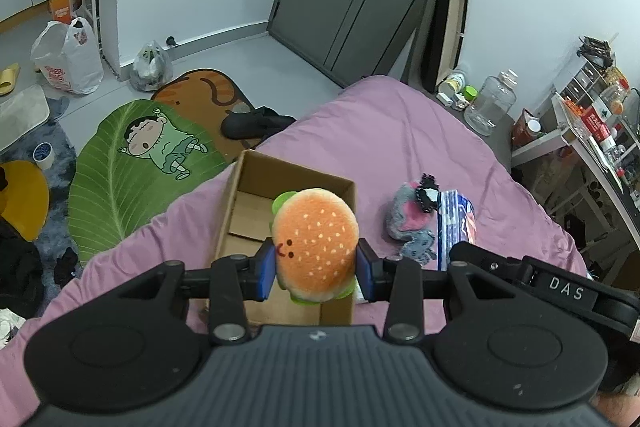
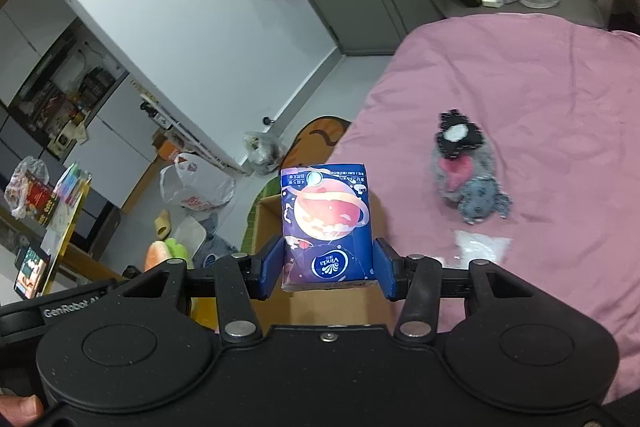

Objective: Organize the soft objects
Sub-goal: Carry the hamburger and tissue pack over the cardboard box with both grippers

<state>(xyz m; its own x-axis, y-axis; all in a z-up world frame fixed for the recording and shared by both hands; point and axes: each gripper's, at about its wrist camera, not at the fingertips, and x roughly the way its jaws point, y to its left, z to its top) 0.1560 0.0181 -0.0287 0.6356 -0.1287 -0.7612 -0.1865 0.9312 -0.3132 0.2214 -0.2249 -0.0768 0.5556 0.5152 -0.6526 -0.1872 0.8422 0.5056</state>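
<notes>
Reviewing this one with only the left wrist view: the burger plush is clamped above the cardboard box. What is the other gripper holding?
Observer: The right gripper is shut on a blue tissue pack with a planet print, its pads on the pack's two sides.
Operator: Anything still lying loose that I might miss?
Observer: Yes. A small clear plastic bag lies on the pink bed, close to the grey plush, on the side nearer the camera.
</notes>
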